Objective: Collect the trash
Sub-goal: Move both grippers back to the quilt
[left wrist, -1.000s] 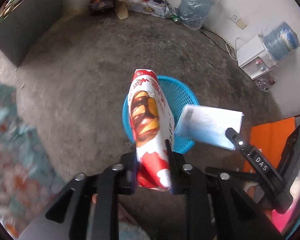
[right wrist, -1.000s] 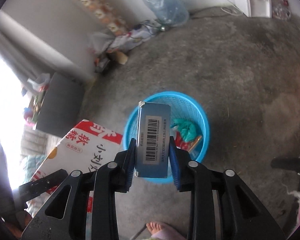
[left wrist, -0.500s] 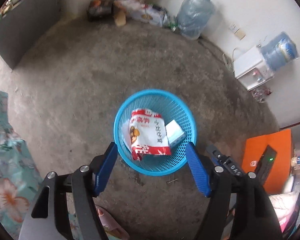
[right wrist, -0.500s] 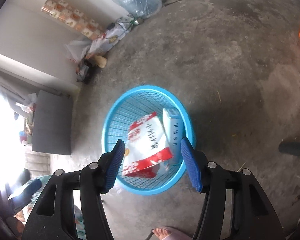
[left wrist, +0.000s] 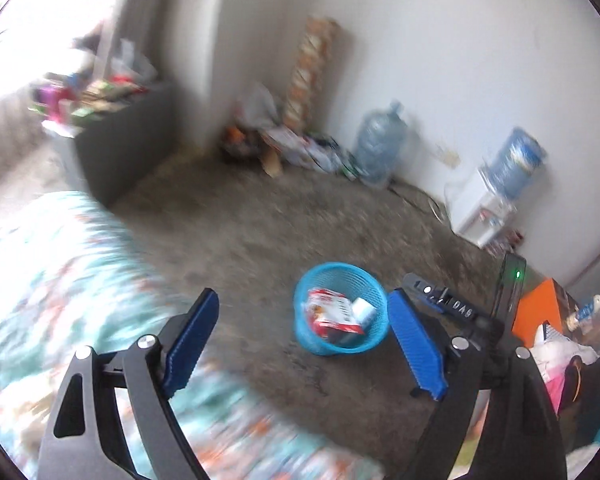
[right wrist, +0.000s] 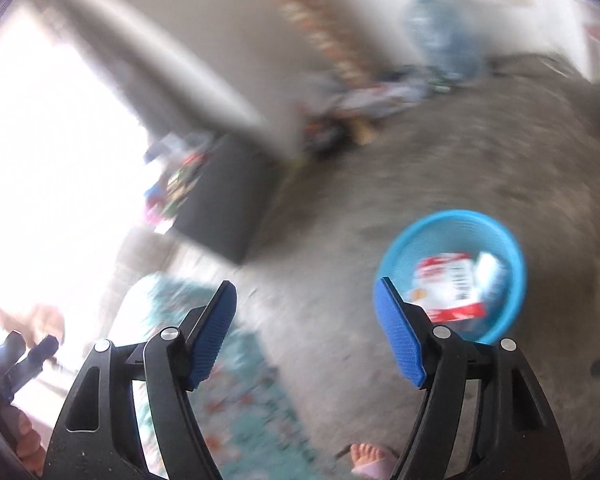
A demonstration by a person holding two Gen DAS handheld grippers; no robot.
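A blue mesh basket point(left wrist: 328, 346) stands on the grey concrete floor. Inside it lie a red and white snack bag point(left wrist: 332, 314) and a pale blue box point(left wrist: 364, 310). My left gripper point(left wrist: 303, 300) hangs well above and back from the basket, its jaws opening with nothing between them. In the blurred right wrist view the basket point(right wrist: 452, 216) sits off to the right with the bag point(right wrist: 448, 280) and the box point(right wrist: 490, 274) in it. My right gripper point(right wrist: 306, 286) is also high above the floor, jaws opening and empty.
A floral blanket point(left wrist: 60, 280) covers the near left. A dark grey cabinet point(left wrist: 120, 152) stands behind it. Clutter point(left wrist: 292, 144), a water bottle point(left wrist: 380, 148) and a water dispenser point(left wrist: 484, 216) line the far wall. An orange box point(left wrist: 540, 312) is at right. A bare foot point(right wrist: 366, 454) shows below.
Both grippers let go: the snack bag and the box dropped into the basket. Both then rose and pulled back, tilting up so the walls come into view, jaws spreading wider.
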